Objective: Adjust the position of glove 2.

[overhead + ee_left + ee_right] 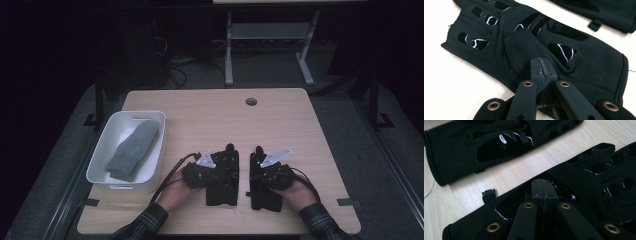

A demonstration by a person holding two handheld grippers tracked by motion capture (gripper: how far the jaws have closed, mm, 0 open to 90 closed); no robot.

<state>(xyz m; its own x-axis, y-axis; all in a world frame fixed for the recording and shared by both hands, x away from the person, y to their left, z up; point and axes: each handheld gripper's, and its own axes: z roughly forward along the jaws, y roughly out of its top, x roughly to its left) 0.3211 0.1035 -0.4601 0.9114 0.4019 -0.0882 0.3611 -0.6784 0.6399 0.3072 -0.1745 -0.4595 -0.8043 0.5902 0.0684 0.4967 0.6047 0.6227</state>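
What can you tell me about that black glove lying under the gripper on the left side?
The left glove is black, of soft matte fabric with glossy black grip patches and a small printed label on its palm side. It lies flat on the light wooden table, fingers pointing away from the person, cuff toward them, beside a second black glove without touching it. The left gripper rests on it with jaws shut, seemingly pinching a raised fold of fabric near the palm.

Two black gloves (pixel 223 172) (pixel 265 175): matt cloth, glossy patches. Tabletop (pixel 200 115): pale smooth wood grain. Bin (pixel 100 160): glossy white plastic. Sock (pixel 132 149): grey knit.
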